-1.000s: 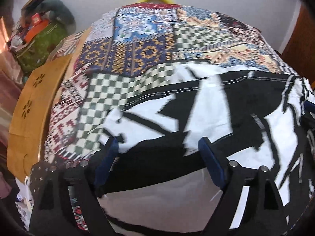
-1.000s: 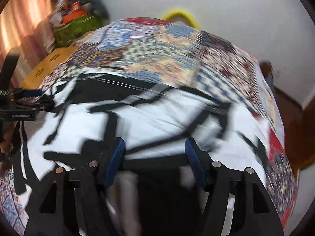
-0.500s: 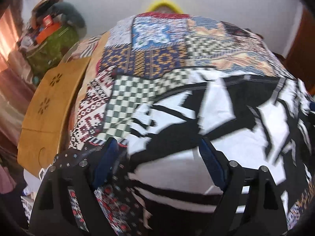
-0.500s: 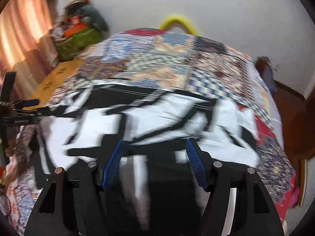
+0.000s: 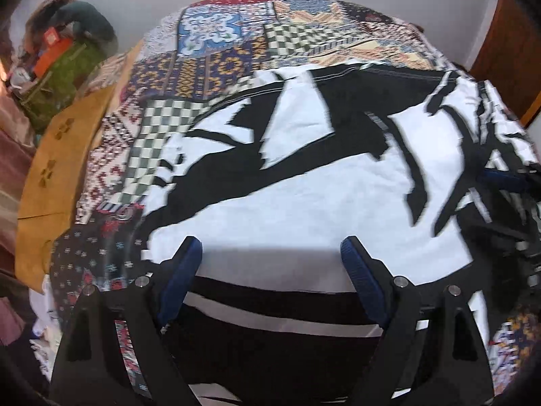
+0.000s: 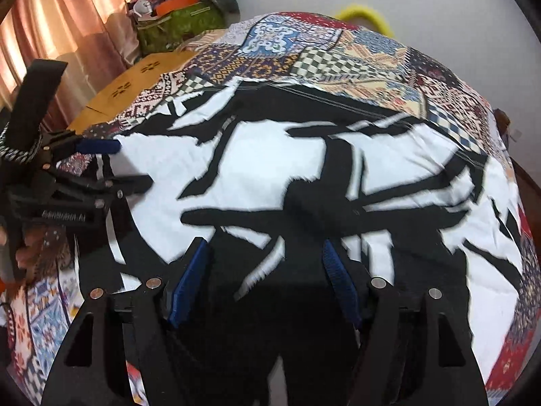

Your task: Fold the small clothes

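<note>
A black-and-white patterned garment lies spread flat on a patchwork bedspread; it also fills the right wrist view. My left gripper is open and empty, hovering over the garment's near left part. My right gripper is open and empty above the garment's near edge, over a black patch. The left gripper also shows at the left of the right wrist view, over the garment's left edge. The right gripper shows partly at the right edge of the left wrist view.
A wooden bed frame runs along the left side. A green bag with clutter stands at the far left corner by a pink curtain. A yellow ring sits behind the bed. A wooden door is at the right.
Both grippers have drawn back toward the near edge and risen, so more of the garment shows. Both stayed open and empty. The garment lies as before.
</note>
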### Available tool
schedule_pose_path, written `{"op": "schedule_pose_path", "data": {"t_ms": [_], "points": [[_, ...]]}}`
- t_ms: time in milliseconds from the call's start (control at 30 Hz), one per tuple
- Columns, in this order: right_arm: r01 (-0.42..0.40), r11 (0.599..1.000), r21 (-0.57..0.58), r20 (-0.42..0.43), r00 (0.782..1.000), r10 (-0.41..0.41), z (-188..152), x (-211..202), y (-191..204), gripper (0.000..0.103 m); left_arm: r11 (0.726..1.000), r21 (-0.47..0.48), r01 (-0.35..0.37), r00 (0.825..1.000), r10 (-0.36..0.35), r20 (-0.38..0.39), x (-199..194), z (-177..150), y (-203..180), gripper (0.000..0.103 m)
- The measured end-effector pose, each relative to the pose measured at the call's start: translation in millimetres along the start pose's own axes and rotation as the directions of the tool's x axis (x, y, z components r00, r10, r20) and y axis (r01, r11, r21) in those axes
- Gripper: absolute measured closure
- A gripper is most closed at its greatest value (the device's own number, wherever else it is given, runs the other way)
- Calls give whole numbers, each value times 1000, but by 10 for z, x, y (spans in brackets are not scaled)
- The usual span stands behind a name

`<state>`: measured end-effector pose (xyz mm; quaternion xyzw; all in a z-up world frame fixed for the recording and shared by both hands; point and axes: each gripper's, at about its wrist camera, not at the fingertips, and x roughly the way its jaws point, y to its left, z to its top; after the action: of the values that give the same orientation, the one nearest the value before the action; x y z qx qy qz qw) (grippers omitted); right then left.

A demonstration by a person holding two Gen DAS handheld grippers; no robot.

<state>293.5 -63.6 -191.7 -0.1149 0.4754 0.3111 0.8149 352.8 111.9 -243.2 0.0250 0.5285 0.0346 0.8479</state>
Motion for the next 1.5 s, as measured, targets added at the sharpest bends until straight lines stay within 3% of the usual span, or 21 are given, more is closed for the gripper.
{"op": "schedule_pose_path", "data": {"t_ms": [433,767,933,1033,1100,1233,1367,1500], "points": [[125,981,145,-5,992,-126,-565,-476,-608,37,990,-123,-68,997,65,-34,-120,-390,610,13],[170,966,195,-20,985,-169,-692,-660,-646,37,964,-239,-112,993,102,-56,-316,-626,967,14],[151,975,164,47,986,-161,-522,-824,-476,37,936,-351,3,999,-14,-29,-524,-713,1030,14],[137,982,128,85,985,-148,-379,-850,-305,33,908,-409,94,992,-118,-34,-573,-791,1003,14],[126,987,100,99,986,-136,-292,-793,-180,31,885,-441,149,981,-187,-45,-559,-862,962,14],[103,993,51,66,992,-107,-211,-526,26,31,869,-455,192,967,-248,-65,-542,-990,813,14],[94,996,-3,3,996,-94,-215,-227,191,31,834,-492,251,934,-342,-103,-456,-1126,698,14],[82,996,-15,-18,996,-83,-263,-101,221,29,810,-510,291,918,-386,-89,-469,-1153,612,14]]}}
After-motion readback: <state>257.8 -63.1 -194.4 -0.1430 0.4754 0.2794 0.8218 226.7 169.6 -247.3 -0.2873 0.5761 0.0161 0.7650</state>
